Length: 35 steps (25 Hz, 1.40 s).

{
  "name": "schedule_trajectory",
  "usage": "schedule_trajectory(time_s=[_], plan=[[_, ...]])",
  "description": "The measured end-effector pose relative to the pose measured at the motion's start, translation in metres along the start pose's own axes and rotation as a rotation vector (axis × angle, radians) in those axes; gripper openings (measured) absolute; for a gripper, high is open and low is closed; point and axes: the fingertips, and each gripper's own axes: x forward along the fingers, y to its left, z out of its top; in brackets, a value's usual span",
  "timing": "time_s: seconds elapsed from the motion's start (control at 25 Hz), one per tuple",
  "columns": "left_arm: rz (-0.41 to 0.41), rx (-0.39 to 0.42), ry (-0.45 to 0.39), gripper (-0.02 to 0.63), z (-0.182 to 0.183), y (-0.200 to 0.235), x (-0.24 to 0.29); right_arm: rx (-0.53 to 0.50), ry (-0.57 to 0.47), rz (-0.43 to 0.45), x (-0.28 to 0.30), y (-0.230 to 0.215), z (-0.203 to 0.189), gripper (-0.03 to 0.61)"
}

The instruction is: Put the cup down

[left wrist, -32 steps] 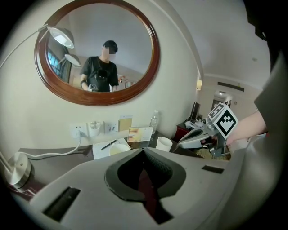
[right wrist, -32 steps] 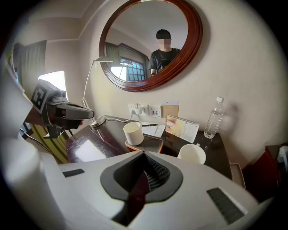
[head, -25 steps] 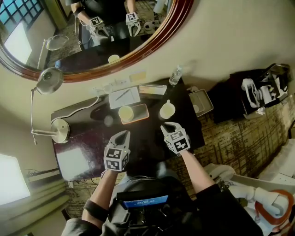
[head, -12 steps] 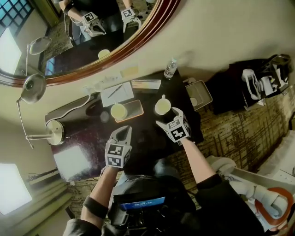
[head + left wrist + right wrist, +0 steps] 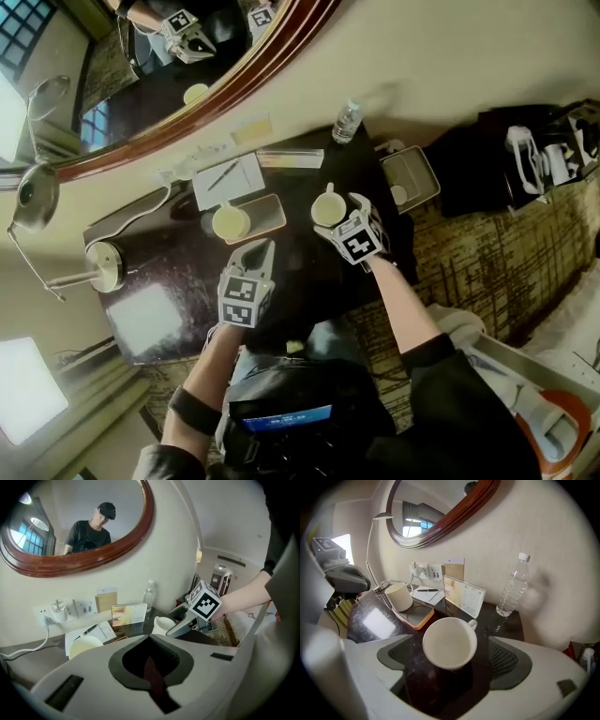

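Jaws of R gripper have just been opened round cup beside tray: not gripped, judged down. L gripper shut, empty.

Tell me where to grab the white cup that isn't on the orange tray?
Pinch the cup across its round sides, from above on the near side. It stands upright, mouth up, and its handle points away toward the sign stand, so the sides are free. The right gripper, jaws just opened, straddles it without touching.
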Motion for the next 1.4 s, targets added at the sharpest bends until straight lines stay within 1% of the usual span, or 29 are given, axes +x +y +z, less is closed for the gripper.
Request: schedule_trajectory(time_s=[0.24, 0.44, 0.48, 0.6, 0.64, 0.84, 1.04, 1.4], plan=[[0.005, -0.001, 0.025, 0.000, -0.003, 0.000, 0.019, -0.065, 0.015, 0.042, 0.020, 0.005, 0.003, 0.534], [0.005, 0.004, 0.039, 0.000, -0.004, -0.004, 0.024, -0.078, 0.033, 0.065, 0.031, 0.006, -0.004, 0.531], [0.006, 0.005, 0.039, 0.000, -0.003, -0.004, 0.024, -0.091, 0.041, 0.073, 0.033, 0.007, -0.007, 0.491], [0.011, 0.006, 0.038, 0.000, -0.003, -0.003, 0.022, -0.106, 0.056, 0.109, 0.040, 0.013, -0.018, 0.445], [0.013, 0.004, 0.038, 0.000, -0.003, -0.003, 0.021, -0.107, 0.050, 0.111, 0.040, 0.014, -0.017, 0.442], [0.019, 0.006, 0.043, 0.000, -0.007, -0.002, 0.016, -0.118, 0.024, 0.086, 0.035, 0.011, -0.010, 0.438], [0.027, 0.005, 0.044, 0.000, -0.010, -0.001, 0.011, -0.128, 0.028, 0.080, 0.035, 0.011, -0.018, 0.437], [0.022, 0.000, 0.022, 0.000, -0.009, -0.003, -0.004, -0.138, -0.004, 0.076, 0.003, 0.024, -0.010, 0.437]])
